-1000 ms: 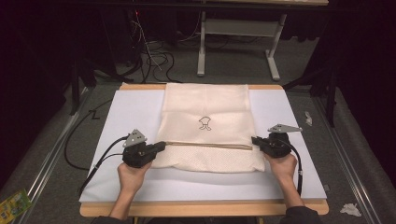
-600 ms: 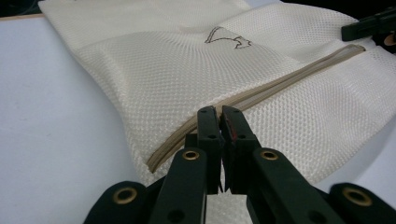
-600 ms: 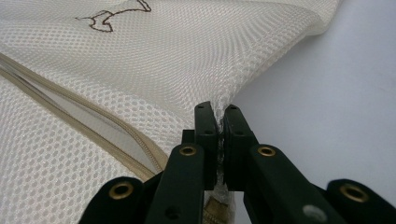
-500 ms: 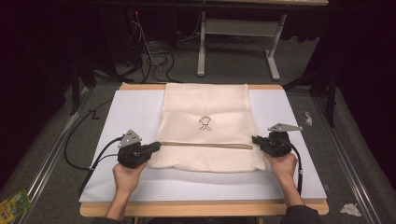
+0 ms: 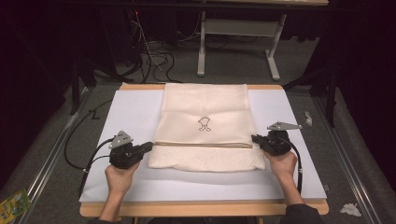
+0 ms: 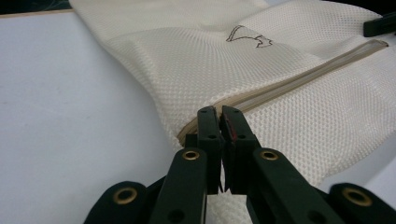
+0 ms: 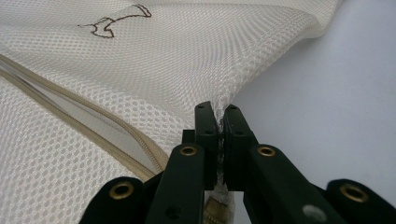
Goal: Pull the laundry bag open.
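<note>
One cream mesh laundry bag (image 5: pixel 204 126), flat on the white sheet (image 5: pixel 130 116) that covers the desk (image 5: pixel 201 209), set at the middle of it and reaching toward the far edge; a beige zip (image 5: pixel 203 144) crosses it from side to side near the near end, and a small dark outline mark (image 5: pixel 204 123) sits at its centre. Two tongs attend it, one at each end of the zip line. The left tongs (image 6: pixel 219 122) have their jaws together at the bag's left edge; in the left gripper view the mesh runs in under them, but whether any cloth is actually caught between them I cannot tell. The right tongs (image 7: pixel 217 119) are clamped on the right edge, with a pinch of mesh drawn up into a ridge between the jaws. Risks, as I judge them: if the left hold is shallow or absent, a lift or pull would raise one side only and the bag would swing or slide askew; the open weave could snag or stretch at the right pinch; a pull outward from both ends might strain the zip.
</note>
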`<action>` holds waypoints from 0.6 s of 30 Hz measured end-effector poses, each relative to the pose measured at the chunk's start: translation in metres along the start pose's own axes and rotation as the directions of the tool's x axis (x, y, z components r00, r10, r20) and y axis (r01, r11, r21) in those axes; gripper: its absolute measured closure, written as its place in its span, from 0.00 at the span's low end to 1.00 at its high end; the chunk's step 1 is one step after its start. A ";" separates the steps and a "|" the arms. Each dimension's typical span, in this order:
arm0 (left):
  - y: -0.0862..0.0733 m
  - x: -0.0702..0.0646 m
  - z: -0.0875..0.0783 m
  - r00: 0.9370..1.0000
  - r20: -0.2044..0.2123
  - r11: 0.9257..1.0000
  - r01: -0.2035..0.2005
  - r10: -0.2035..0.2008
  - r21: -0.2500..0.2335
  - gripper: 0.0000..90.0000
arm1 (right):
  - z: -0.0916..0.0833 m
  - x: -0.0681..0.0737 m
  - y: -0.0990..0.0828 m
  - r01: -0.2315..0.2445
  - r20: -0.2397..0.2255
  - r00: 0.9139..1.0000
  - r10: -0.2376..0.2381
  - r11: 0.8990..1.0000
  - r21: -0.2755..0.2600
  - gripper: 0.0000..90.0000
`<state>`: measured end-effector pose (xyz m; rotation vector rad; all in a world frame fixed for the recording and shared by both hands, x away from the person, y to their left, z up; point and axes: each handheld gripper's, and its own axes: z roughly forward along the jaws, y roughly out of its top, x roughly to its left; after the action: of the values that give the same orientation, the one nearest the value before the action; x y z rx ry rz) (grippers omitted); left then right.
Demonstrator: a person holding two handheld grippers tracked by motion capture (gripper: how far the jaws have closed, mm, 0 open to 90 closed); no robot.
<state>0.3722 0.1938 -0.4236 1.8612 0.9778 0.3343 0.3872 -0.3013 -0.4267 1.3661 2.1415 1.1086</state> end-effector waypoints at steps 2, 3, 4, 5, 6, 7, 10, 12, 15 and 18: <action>-0.002 0.003 -0.001 1.000 -0.005 1.000 0.006 -0.006 -0.001 0.97 | 0.000 0.000 0.000 0.005 0.001 1.000 -0.005 1.000 0.000 0.98; -0.003 0.004 -0.002 1.000 -0.002 1.000 0.006 -0.006 -0.002 0.97 | 0.000 0.000 0.000 0.010 0.003 1.000 -0.010 1.000 -0.001 0.99; -0.004 0.005 -0.002 1.000 -0.003 1.000 0.011 -0.011 -0.003 0.97 | 0.001 0.000 0.000 0.007 -0.002 1.000 -0.007 1.000 0.002 0.99; -0.006 0.005 -0.002 1.000 -0.007 1.000 0.008 -0.008 -0.002 0.97 | 0.001 0.001 0.000 0.015 -0.001 1.000 -0.015 1.000 0.004 0.99; -0.007 0.006 -0.001 1.000 -0.007 1.000 0.010 -0.010 0.001 0.97 | 0.000 0.002 0.000 0.018 0.004 1.000 -0.018 1.000 0.009 0.99; -0.008 0.007 -0.001 1.000 -0.005 1.000 0.012 -0.012 0.003 0.97 | 0.000 0.002 0.001 0.019 0.003 1.000 -0.019 1.000 0.008 0.99; -0.009 0.008 -0.001 1.000 -0.007 1.000 0.016 -0.016 0.009 0.97 | 0.000 0.002 0.002 0.021 0.006 1.000 -0.021 1.000 0.012 0.99; -0.008 0.009 -0.002 1.000 -0.011 1.000 0.016 -0.016 0.009 0.97 | -0.001 0.002 0.003 0.024 0.009 1.000 -0.024 1.000 0.010 0.99; -0.008 0.010 -0.004 1.000 -0.020 1.000 0.015 -0.015 0.012 0.97 | -0.002 0.000 0.004 0.031 0.017 0.999 -0.032 0.999 0.018 0.99; -0.009 0.009 -0.003 1.000 -0.022 1.000 0.006 -0.005 0.030 0.97 | -0.002 0.000 0.004 0.039 0.026 0.999 -0.040 0.999 0.030 0.99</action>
<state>0.3718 0.2040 -0.4314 1.8857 1.0075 0.3388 0.3882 -0.3018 -0.4224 1.3380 2.1642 1.0426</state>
